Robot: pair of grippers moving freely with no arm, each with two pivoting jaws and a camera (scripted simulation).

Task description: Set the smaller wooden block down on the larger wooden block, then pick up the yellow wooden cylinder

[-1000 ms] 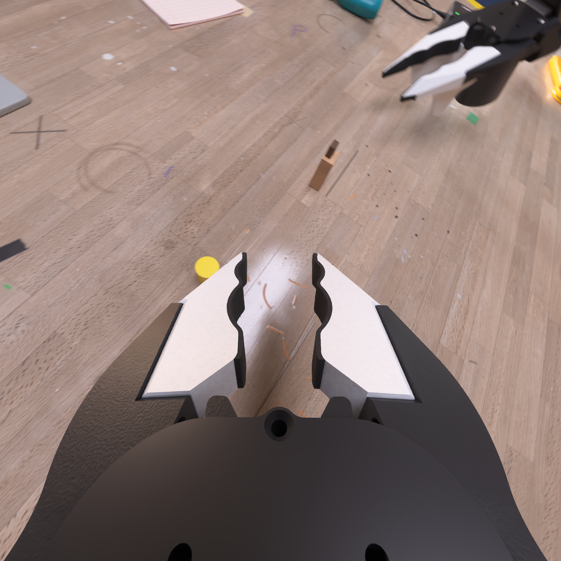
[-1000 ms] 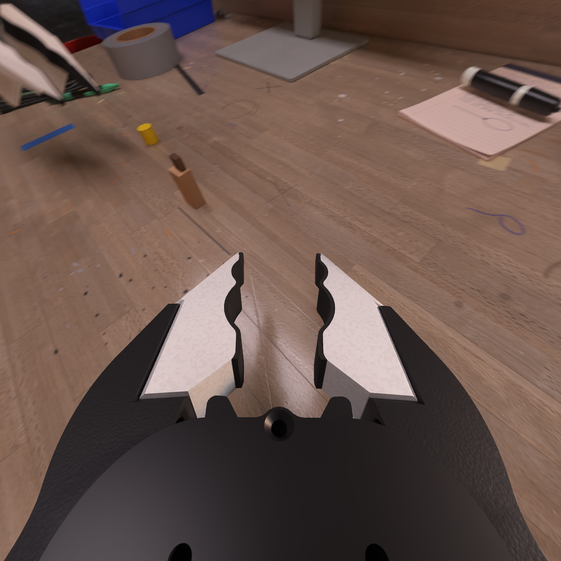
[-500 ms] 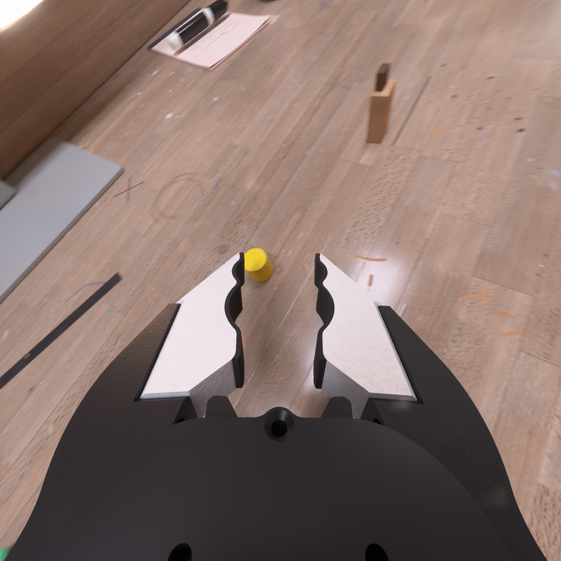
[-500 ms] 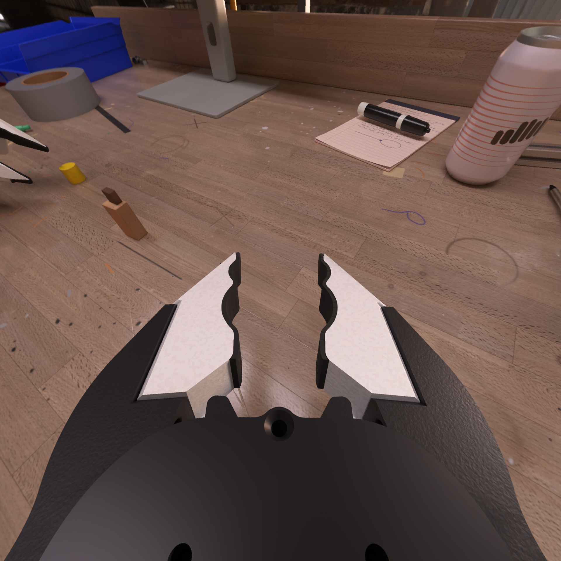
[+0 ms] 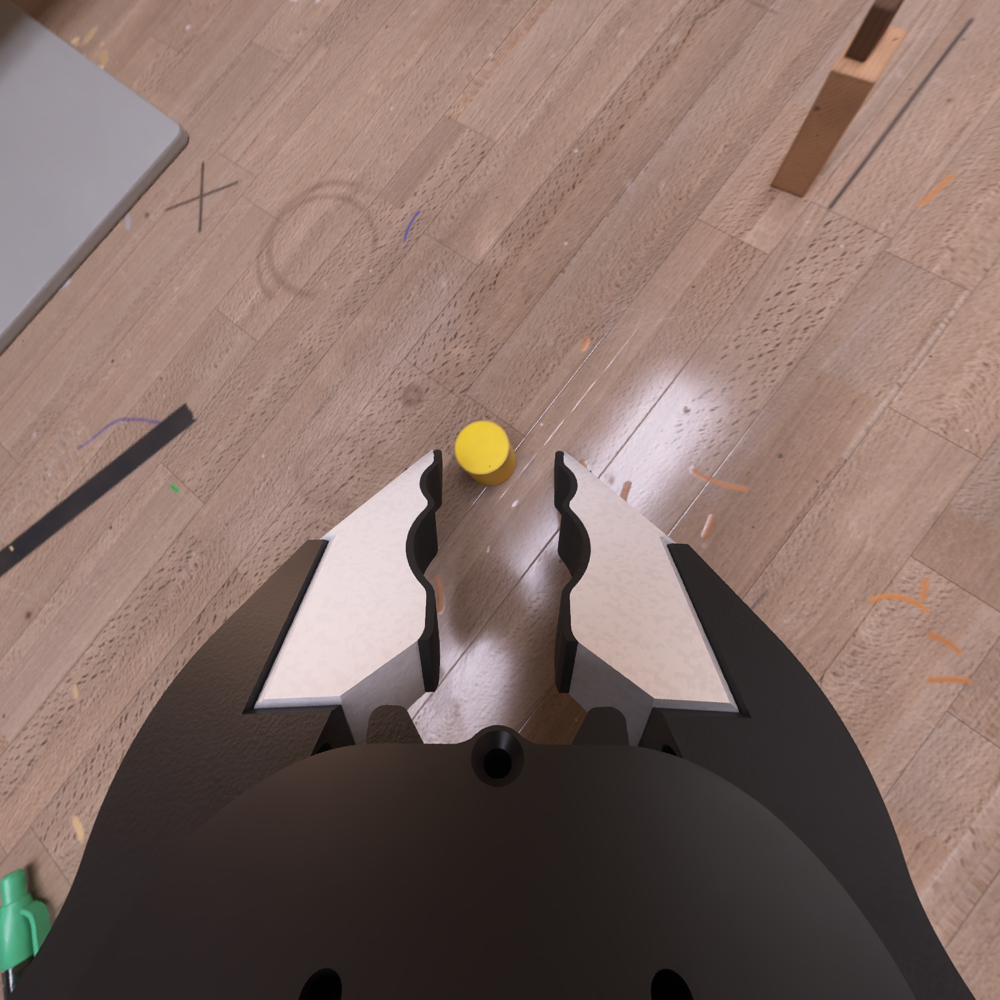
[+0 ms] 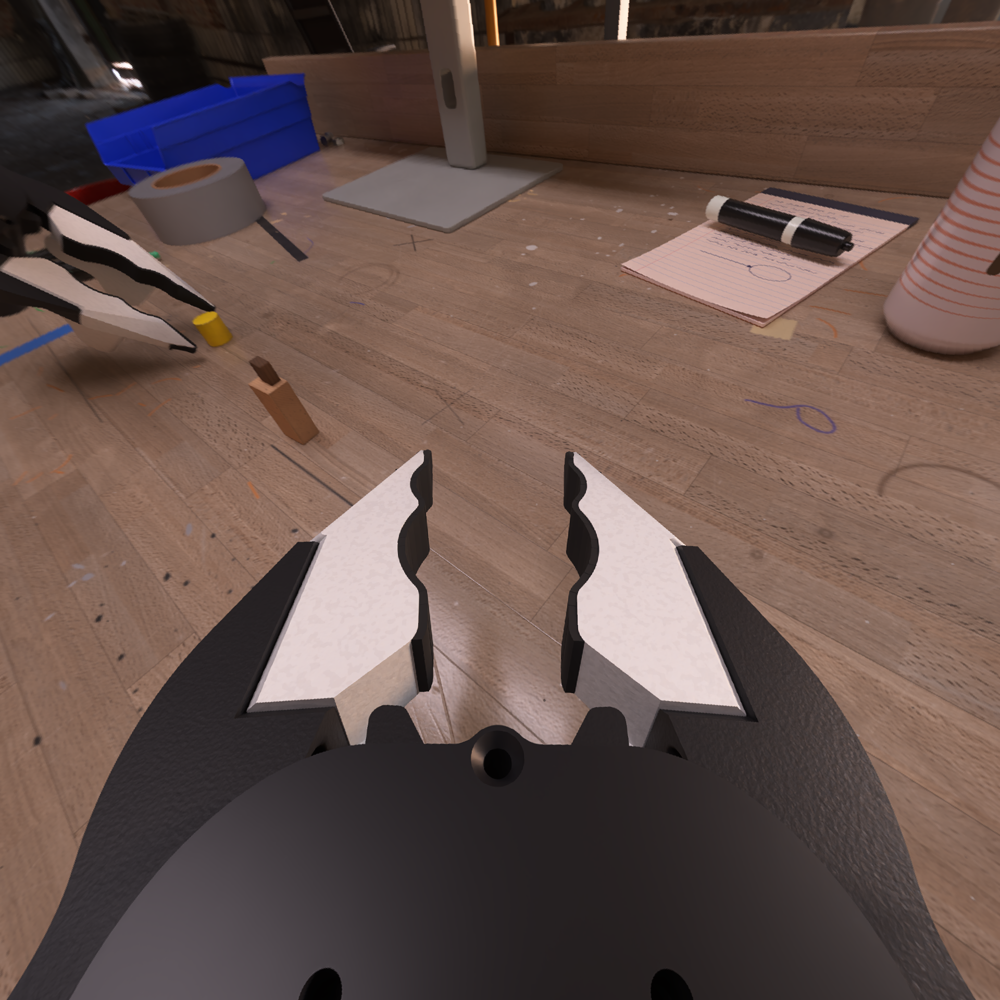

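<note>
The yellow wooden cylinder (image 5: 484, 452) stands upright on the wooden table, just ahead of my left gripper (image 5: 495, 460), level with the fingertips and nearer the left one. The left gripper is open and empty. In the right wrist view the cylinder (image 6: 212, 328) shows at the left, with the left gripper (image 6: 192, 327) at it. The larger light wooden block (image 5: 822, 116) stands upright at the upper right, the smaller dark block (image 5: 871, 30) on its top; both also show in the right wrist view, larger (image 6: 284, 409), smaller (image 6: 264, 369). My right gripper (image 6: 498, 460) is open and empty above bare table.
A grey base plate (image 6: 441, 189) with a post, a grey tape roll (image 6: 197, 200) and a blue bin (image 6: 211, 122) stand at the back. A pink notepad (image 6: 768, 260) with a black marker (image 6: 779, 227) and a pale striped can (image 6: 952, 270) are at the right. A green marker (image 5: 19, 914) lies near the left.
My left gripper has moved down and forward onto the yellow cylinder, which now sits at its fingertips. My right gripper has drawn back and tilted up, away from the blocks.
</note>
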